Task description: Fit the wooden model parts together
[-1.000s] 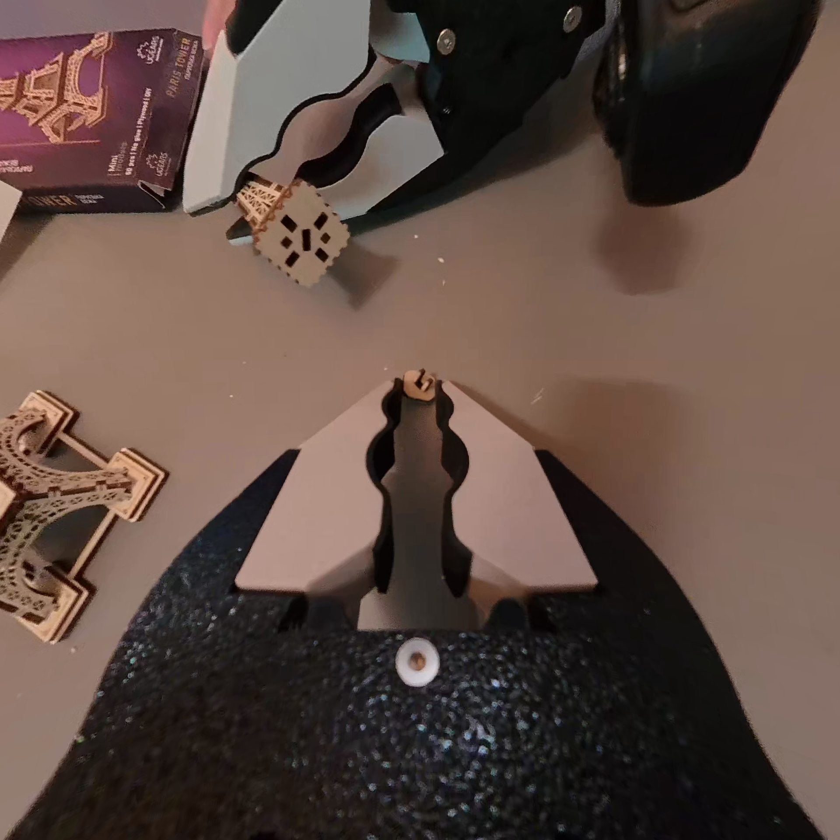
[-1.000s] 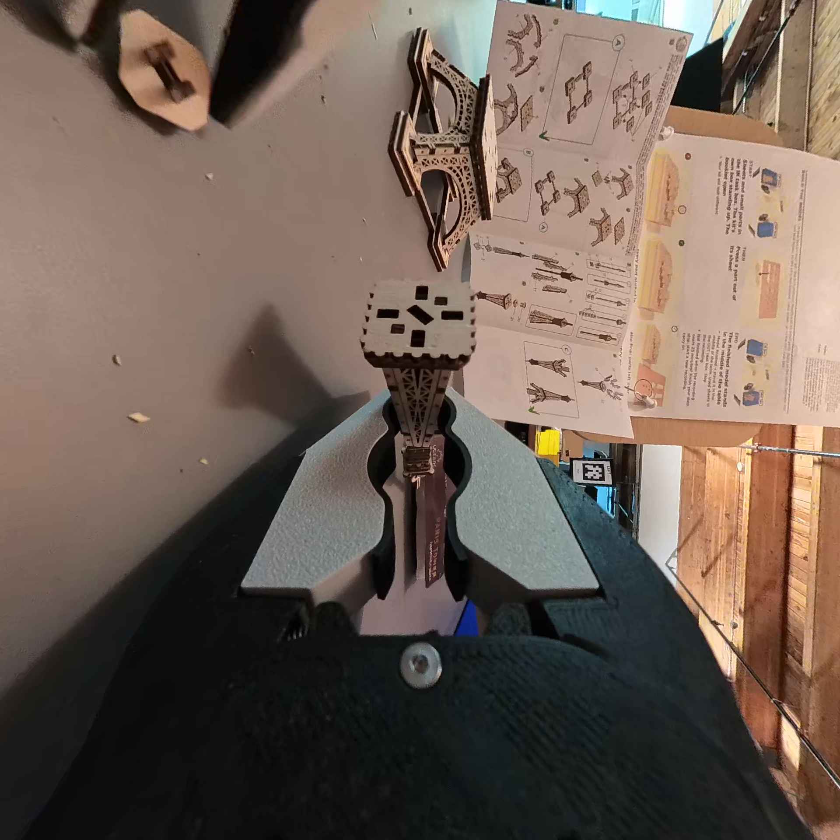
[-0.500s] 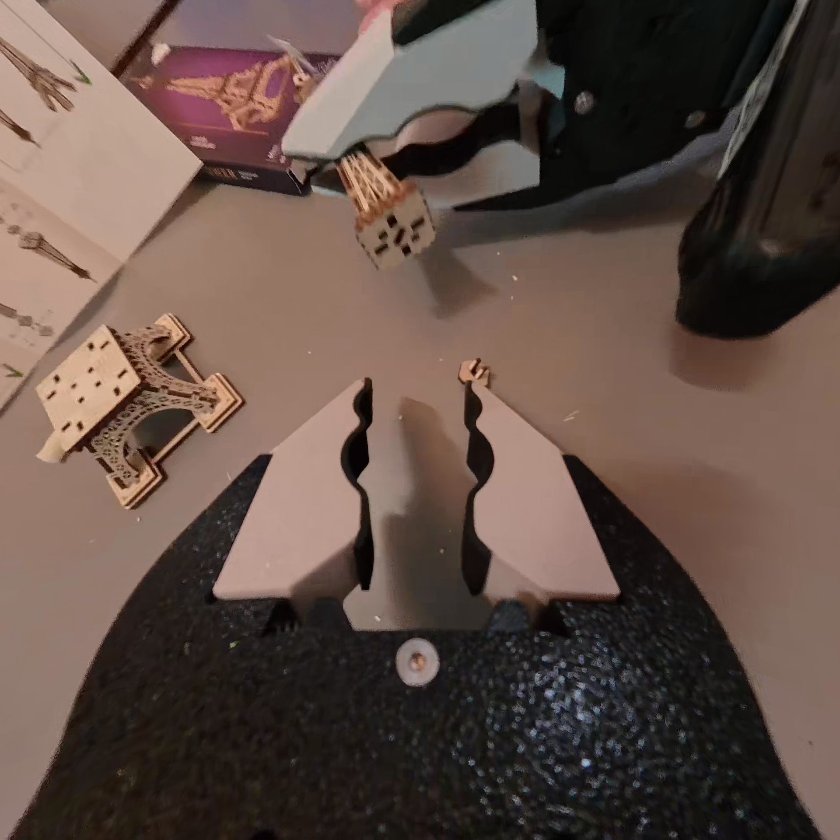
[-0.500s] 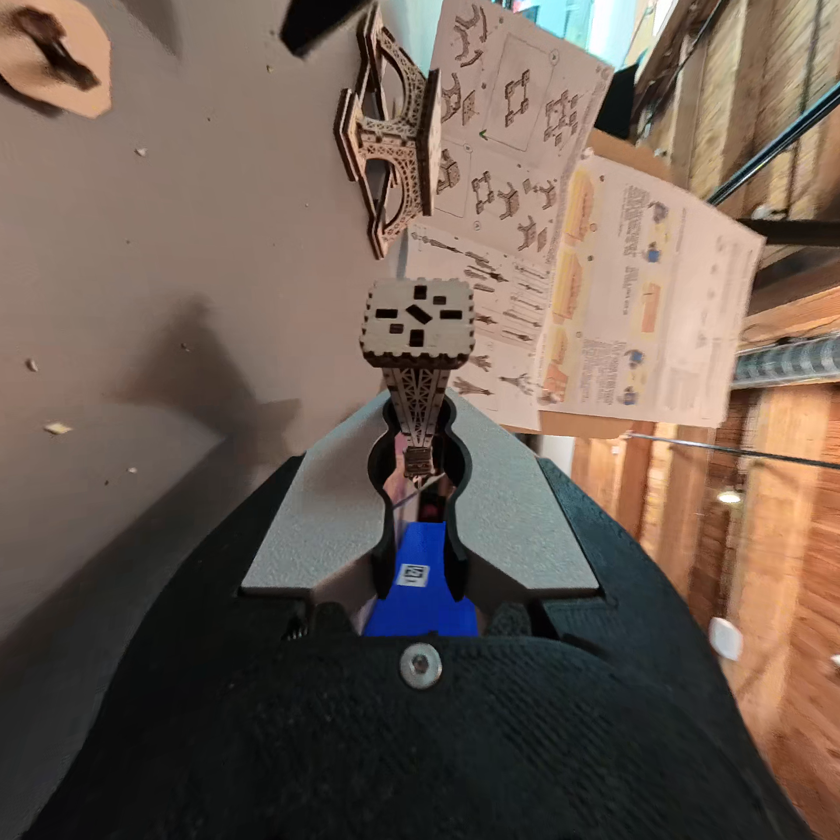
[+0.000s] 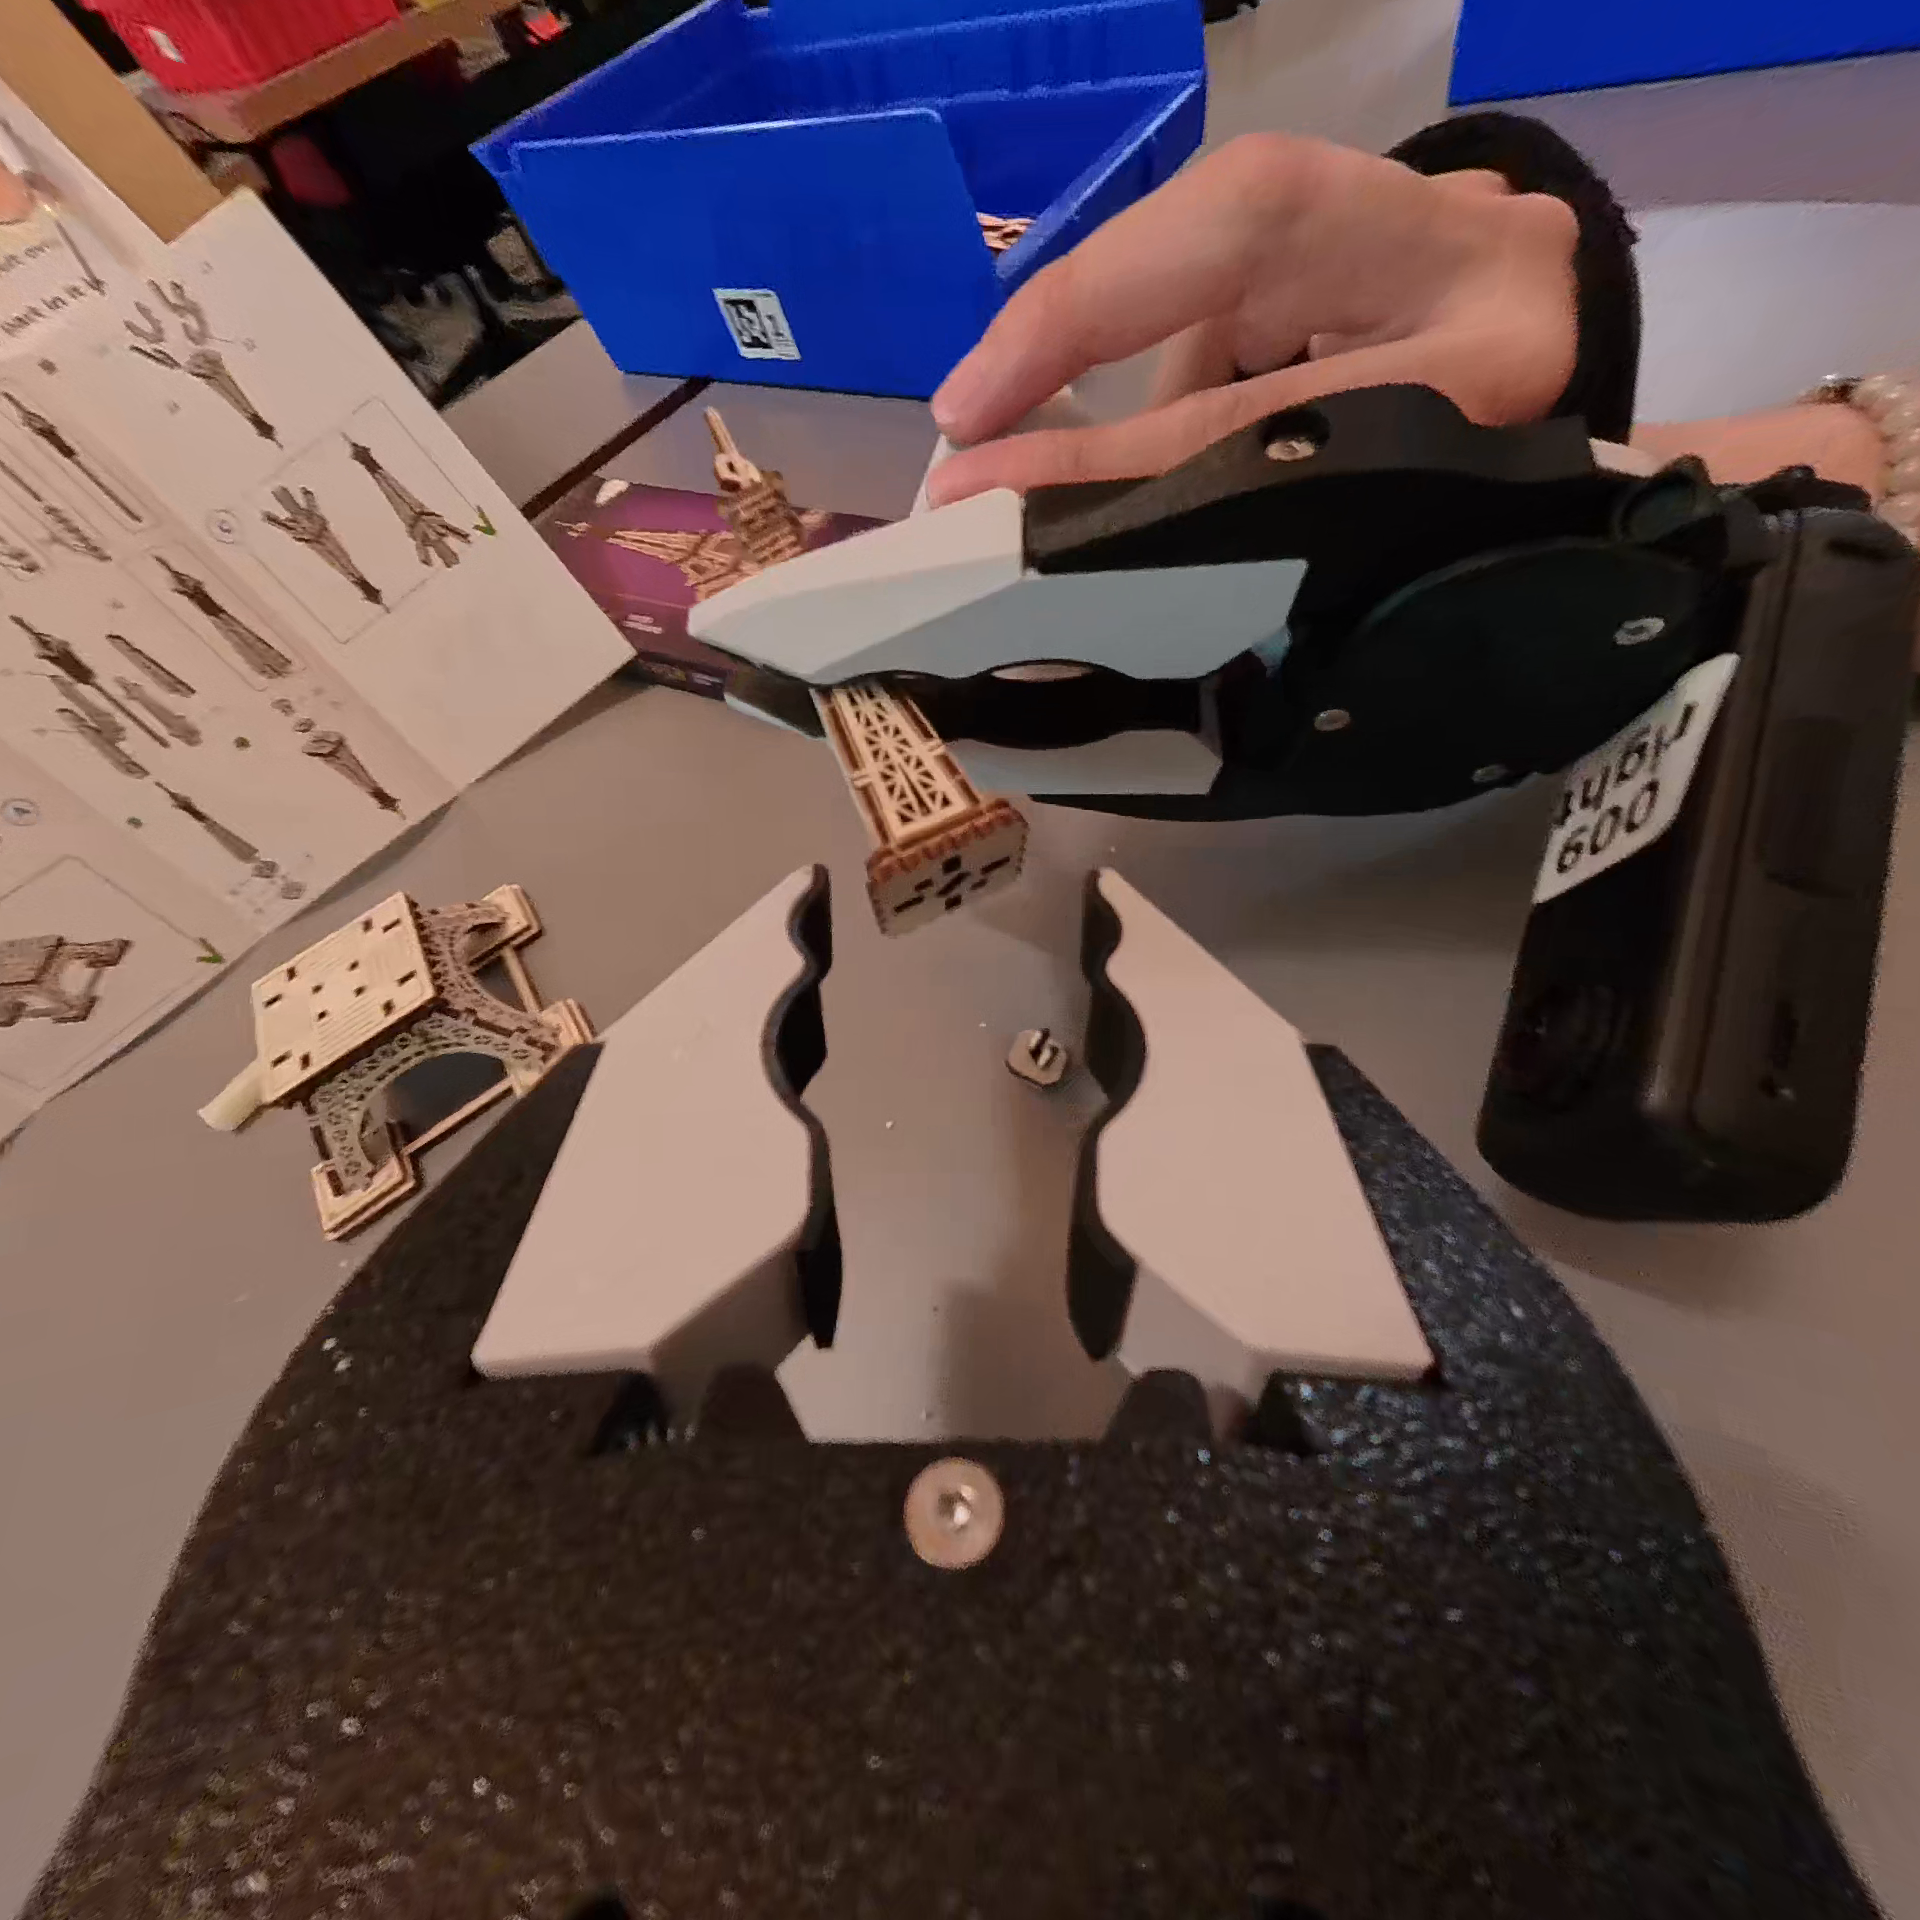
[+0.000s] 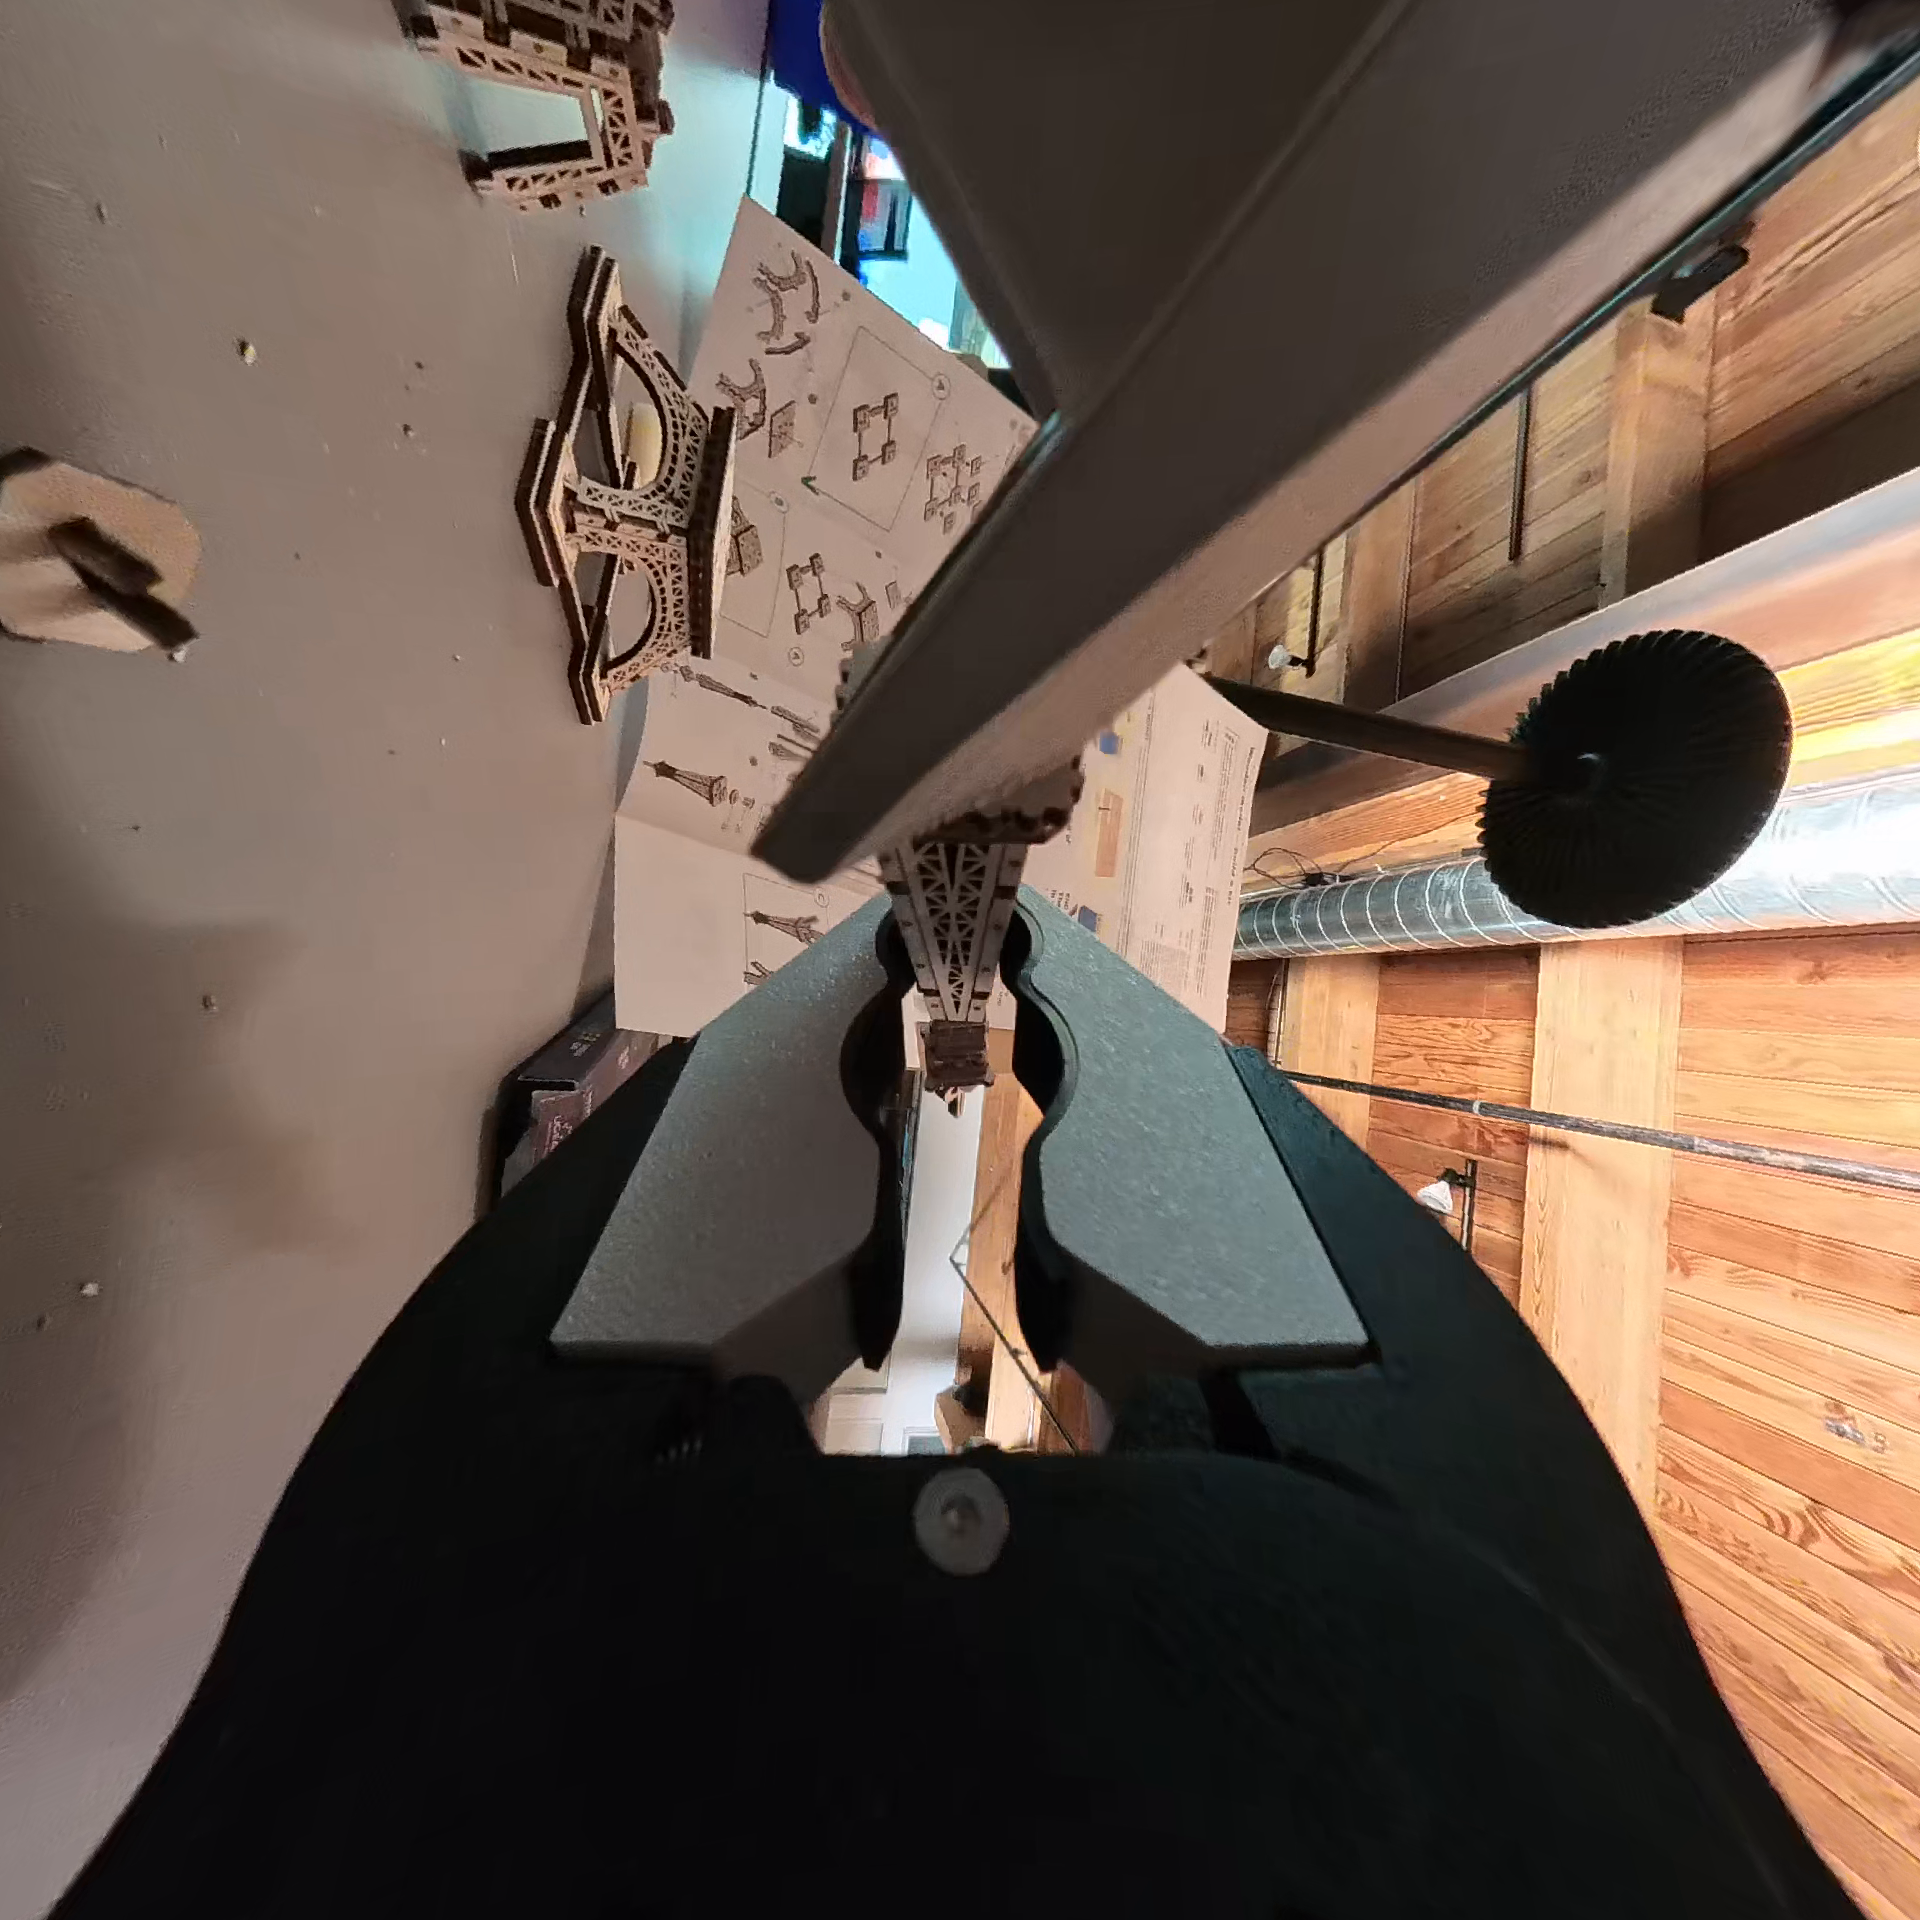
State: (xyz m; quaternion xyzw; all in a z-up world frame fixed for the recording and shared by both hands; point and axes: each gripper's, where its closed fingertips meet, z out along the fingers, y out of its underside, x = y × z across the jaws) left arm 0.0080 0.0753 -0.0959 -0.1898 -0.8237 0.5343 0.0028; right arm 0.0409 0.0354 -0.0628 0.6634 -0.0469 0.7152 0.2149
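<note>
1. The table (image 5: 1351,935) is grey, with the model parts spread over its near half.
2. A blue bin (image 5: 831,208) stands at the far side, well apart from the work.
3. The instruction sheet (image 5: 208,571) lies on the left, just behind the base.
4. The right gripper (image 5: 831,675), held by a hand (image 5: 1299,281), hangs over the table. Its fingers are clamped on the spire, near their tips.
5. The left gripper (image 5: 956,914) is low over the table, fingers wide apart and holding nothing.
6. The base (image 5: 384,1039), the arched lower section, stands on the table to the left, slotted platform up.
7. The spire (image 5: 914,790) is tilted, wide slotted end down and toward the left gripper, which it hovers just in front of.
8. A small connector (image 5: 1039,1058) lies loose on the table, just beside the left gripper's right-hand finger.

Risks, as I judge them:
- The grip is on the thin lattice. Pressing the spire home could snap it or let it pivot in the fingers.
- The spire is tilted. If it meets the base at this angle, tabs and slots would not line up and could jam or break.
- The base is unheld. A downward push could slide or tip it unless the left gripper steadies it.
- The connector is tiny and close to the left finger. A sweep could knock it away, or a pinch could miss it.
</note>
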